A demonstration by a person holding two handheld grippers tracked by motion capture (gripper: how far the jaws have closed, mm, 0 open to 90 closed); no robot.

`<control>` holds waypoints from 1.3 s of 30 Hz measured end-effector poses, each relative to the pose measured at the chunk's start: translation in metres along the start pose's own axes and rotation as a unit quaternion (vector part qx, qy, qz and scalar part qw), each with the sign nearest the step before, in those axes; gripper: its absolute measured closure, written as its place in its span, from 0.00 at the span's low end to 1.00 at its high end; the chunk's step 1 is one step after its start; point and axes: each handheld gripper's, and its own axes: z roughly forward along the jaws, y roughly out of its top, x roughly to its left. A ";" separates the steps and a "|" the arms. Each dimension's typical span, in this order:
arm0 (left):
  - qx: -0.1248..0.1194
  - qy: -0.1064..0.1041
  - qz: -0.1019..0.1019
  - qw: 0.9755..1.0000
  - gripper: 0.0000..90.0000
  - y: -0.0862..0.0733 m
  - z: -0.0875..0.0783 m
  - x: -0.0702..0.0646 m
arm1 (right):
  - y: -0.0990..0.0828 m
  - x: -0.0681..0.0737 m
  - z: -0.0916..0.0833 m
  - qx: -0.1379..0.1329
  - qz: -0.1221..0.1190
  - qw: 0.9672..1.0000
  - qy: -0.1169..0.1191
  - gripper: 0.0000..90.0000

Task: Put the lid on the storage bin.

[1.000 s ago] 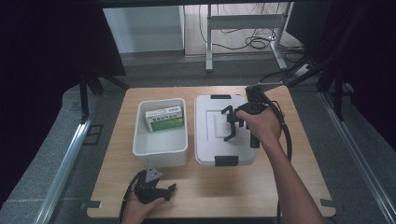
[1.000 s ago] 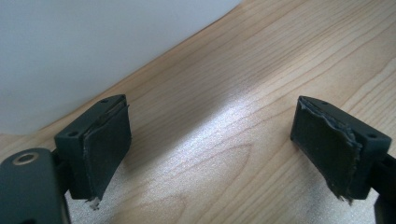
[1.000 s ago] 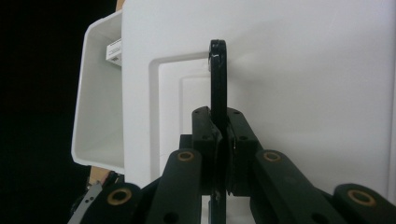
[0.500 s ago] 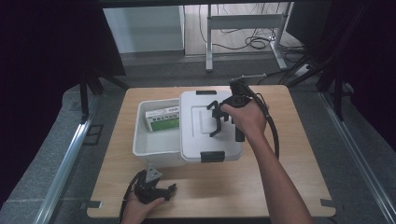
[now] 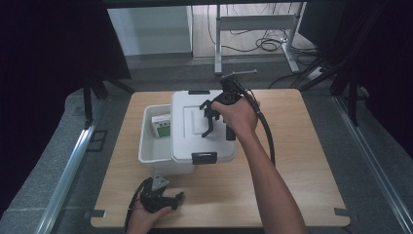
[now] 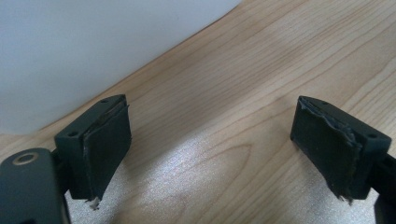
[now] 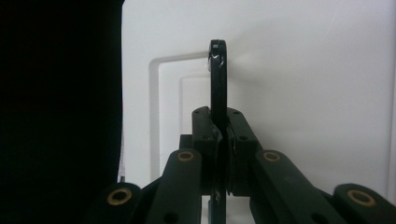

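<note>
From above, the right gripper [image 5: 209, 117] clamps the black handle [image 5: 208, 118] of the white plastic lid [image 5: 202, 127], which partly covers the white bin [image 5: 148, 146] mid-table; a green-labelled box [image 5: 162, 125] shows inside. Near the front edge, the left gripper [image 5: 163, 200] rests. Its own view shows worn rubber pads [image 6: 109, 147] spread wide over grained wood [image 6: 224, 116]. The right gripper view shows pads [image 7: 236, 149] pinching the thin handle [image 7: 217, 79] edge-on.

Each black hand-held gripper [image 5: 208, 118] has 2 jaws with worn pads [image 6: 108, 140], brass-ringed pivots and a cable.

The white lid [image 5: 195, 127] with a black handle [image 7: 217, 79] and black latches partly covers the white bin [image 5: 148, 146]. The bin's left portion remains uncovered. The handle stands upright.
</note>
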 end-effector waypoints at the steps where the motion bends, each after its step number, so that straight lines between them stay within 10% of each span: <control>1: 0.000 0.000 0.000 1.000 0.14 0.000 0.000 0.000 | 0.001 0.002 0.002 0.000 0.001 1.000 0.000 0.94; 23: -0.001 0.000 0.000 1.000 0.13 0.000 0.000 0.000 | 0.017 0.061 0.065 0.034 -0.016 0.999 -0.017 0.94; 39: 0.000 -0.002 0.002 1.000 0.13 0.000 0.000 0.000 | 0.022 0.066 0.097 0.053 0.006 0.998 -0.035 0.94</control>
